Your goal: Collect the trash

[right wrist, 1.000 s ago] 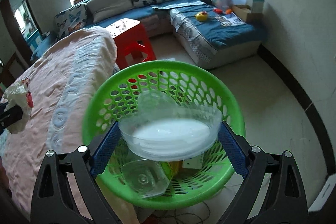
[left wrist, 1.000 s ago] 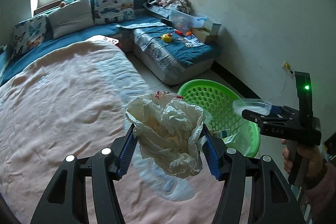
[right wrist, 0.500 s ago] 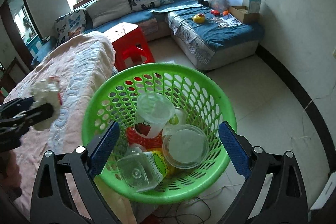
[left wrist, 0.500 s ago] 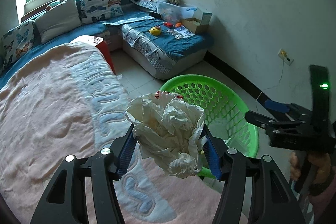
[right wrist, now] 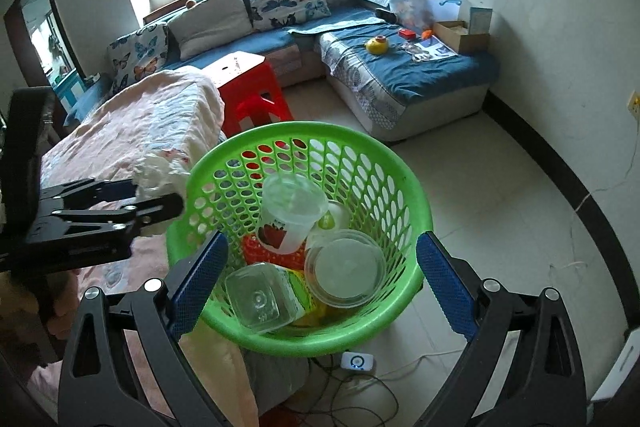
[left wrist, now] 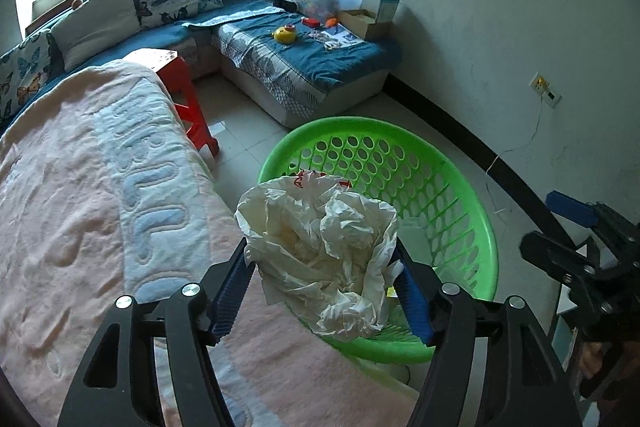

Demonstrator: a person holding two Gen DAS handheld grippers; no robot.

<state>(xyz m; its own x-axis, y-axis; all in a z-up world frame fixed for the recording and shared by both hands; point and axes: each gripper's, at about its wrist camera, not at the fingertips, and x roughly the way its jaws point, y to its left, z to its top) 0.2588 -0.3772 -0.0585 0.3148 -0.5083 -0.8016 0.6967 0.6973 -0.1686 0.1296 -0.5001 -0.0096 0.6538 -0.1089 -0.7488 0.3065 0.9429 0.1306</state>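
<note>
Crumpled white bag sits between your left gripper pads, jaws opening, bag not yet dropped. Green basket lies just ahead and to the right, rim under the bag's far edge. Your right gripper is spread wide, empty, over the basket.

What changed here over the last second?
The right tongs let go of the clear bowl, which now lies in the green basket. The left tongs carried the crumpled plastic bag toward the basket and are opening. The basket itself stayed put.
</note>
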